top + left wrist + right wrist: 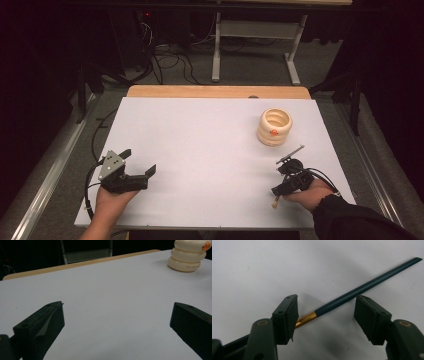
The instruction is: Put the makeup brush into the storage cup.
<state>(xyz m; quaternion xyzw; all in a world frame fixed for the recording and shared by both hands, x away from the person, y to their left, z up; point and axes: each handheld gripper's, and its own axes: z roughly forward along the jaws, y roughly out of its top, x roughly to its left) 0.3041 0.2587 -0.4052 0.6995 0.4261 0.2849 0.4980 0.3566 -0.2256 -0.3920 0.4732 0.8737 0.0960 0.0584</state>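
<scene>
Paintbrush flat on the white surface at near right, long axis slanting across the right hand-held gripper, between half-open pads not yet gripping. Left hand-held gripper wide open, empty, well apart at near left.

Black left gripper with grey three-cornered plate and trailing cable, black right gripper with screwed jaws, dark sleeve

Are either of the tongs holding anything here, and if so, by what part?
Nothing is held. The right tongs straddle the brush near its gold ferrule, pads not pressing; the left tongs are open.
</scene>
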